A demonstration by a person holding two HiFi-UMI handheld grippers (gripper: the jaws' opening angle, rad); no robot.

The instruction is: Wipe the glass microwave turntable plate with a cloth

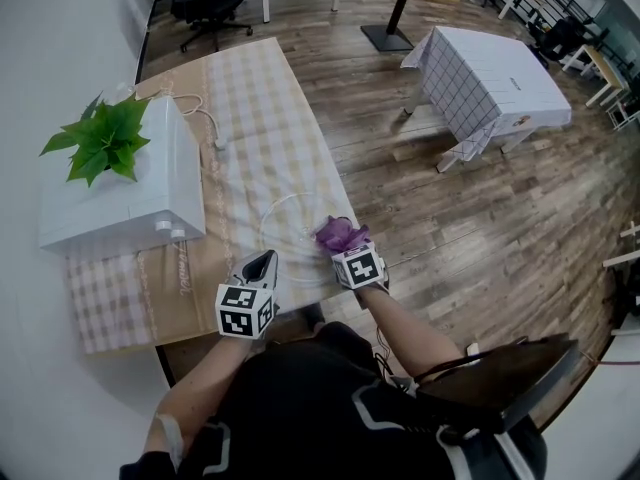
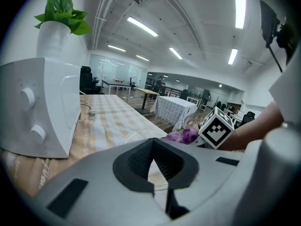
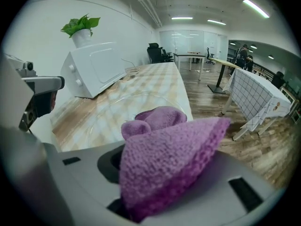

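Note:
The clear glass turntable plate lies flat on the checked tablecloth near the table's front edge; its rim also shows in the left gripper view and in the right gripper view. My right gripper is shut on a bunched purple cloth that rests on the plate's right side. In the right gripper view the cloth fills the jaws. My left gripper sits at the plate's near left rim, jaws closed with the thin glass edge between them.
A white microwave with a potted plant on top stands at the table's left, its cable trailing behind. On the wood floor to the right stand a covered table and, farther back, an office chair.

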